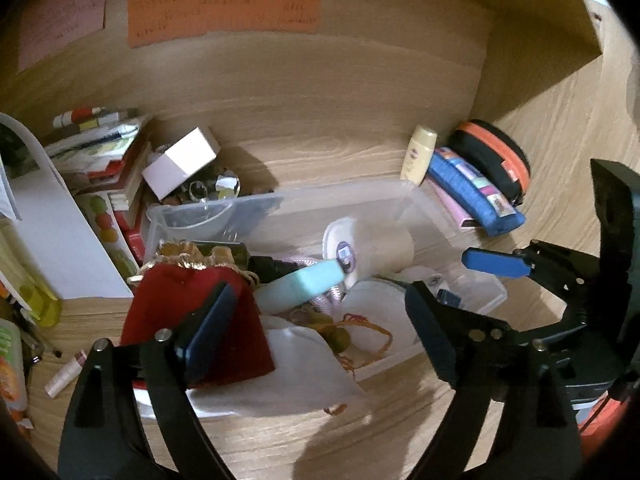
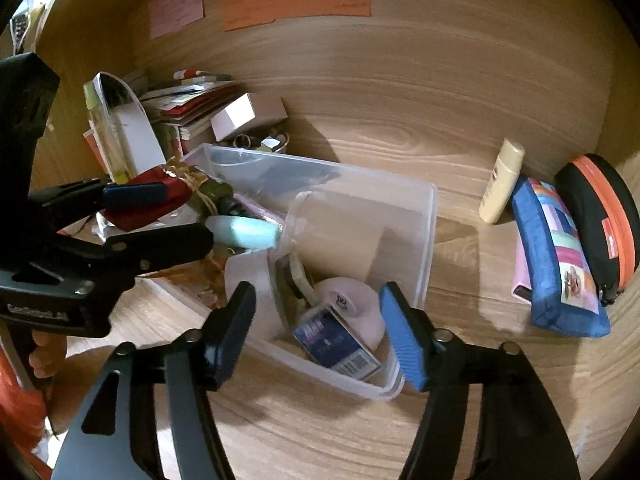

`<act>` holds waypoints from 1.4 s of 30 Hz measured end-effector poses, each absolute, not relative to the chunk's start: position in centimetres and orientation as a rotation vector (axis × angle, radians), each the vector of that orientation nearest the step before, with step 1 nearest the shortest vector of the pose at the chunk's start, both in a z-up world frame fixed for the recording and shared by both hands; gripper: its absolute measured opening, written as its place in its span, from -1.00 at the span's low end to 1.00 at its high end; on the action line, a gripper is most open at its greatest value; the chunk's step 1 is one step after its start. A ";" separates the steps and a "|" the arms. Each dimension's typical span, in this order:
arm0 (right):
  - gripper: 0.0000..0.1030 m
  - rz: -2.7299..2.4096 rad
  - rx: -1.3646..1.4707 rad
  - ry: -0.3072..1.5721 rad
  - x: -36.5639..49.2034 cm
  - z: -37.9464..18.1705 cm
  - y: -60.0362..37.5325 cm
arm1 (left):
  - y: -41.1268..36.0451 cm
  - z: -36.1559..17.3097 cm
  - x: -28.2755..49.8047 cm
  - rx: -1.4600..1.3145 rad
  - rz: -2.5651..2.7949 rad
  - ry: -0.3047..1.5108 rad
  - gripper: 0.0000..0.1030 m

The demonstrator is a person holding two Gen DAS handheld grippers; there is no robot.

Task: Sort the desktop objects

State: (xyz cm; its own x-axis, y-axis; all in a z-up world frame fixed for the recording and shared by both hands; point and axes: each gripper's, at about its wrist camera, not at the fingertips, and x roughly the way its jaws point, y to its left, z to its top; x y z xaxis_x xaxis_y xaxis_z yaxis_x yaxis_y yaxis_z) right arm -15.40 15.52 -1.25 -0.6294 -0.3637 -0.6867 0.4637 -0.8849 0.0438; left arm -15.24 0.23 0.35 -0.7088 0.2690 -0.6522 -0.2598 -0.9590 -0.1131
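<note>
A clear plastic bin (image 1: 404, 194) (image 2: 430, 216) stands on the wooden desk, holding several small things. Among them are a red velvet pouch (image 1: 236, 344) (image 2: 140, 210) with gold trim, a teal case (image 1: 304, 286) (image 2: 252, 232), a white tape roll (image 1: 380, 248) (image 2: 356, 300) and a blue box (image 2: 336, 340). My left gripper (image 1: 320, 320) (image 2: 186, 214) hangs open over the bin's left part. The pouch lies by its left finger, and the pads press on nothing. My right gripper (image 2: 318, 320) is open above the bin's near right corner, with the blue box and tape roll below the gap.
Against the back wall on the right lean a cream bottle (image 2: 500, 180), a blue pencil case (image 2: 556, 260) and a black-and-orange round case (image 2: 604, 220). On the left are a stack of books (image 2: 192, 104), a pink-white box (image 2: 244, 116) and a white bag (image 1: 60, 232). A person's hand (image 2: 44, 356) holds the left gripper.
</note>
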 end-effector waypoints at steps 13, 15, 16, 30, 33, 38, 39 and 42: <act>0.57 -2.514 0.960 0.154 -12.2 1.3 15.8 | -0.7 3.2 -11.2 -0.894 2.787 0.011 0.92; 0.57 -2.525 0.949 0.143 -11.7 1.6 15.9 | -1.1 3.3 -10.6 -0.892 2.809 -0.018 0.92; 0.57 -2.534 0.940 0.135 -11.3 1.8 16.0 | -1.4 3.2 -10.4 -0.895 2.829 -0.031 0.92; 0.58 -2.578 0.892 0.084 -8.5 2.0 16.1 | -0.8 1.1 -7.9 -0.955 2.912 0.015 0.92; 0.58 -2.566 0.903 0.083 -8.4 1.7 15.9 | -0.6 1.0 -7.9 -0.963 2.922 0.038 0.92; 0.58 -2.569 0.900 0.096 -8.0 1.7 15.9 | -0.8 1.1 -8.0 -0.964 2.916 0.016 0.92; 0.58 -2.567 0.901 0.094 -8.0 1.7 15.9 | -0.8 1.1 -8.1 -0.969 2.911 0.012 0.92; 0.58 -2.567 0.904 0.098 -8.1 1.7 16.0 | -0.9 0.9 -8.2 -0.977 2.907 0.000 0.92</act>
State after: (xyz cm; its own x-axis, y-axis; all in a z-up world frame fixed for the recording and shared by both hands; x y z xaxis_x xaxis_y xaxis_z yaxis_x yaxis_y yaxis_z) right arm -8.11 15.97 1.69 -0.7031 -0.3598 -0.6134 0.4054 -0.9114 0.0699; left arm -8.25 -0.88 0.93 -0.7943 0.0711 -0.6034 -0.0711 -0.9972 -0.0239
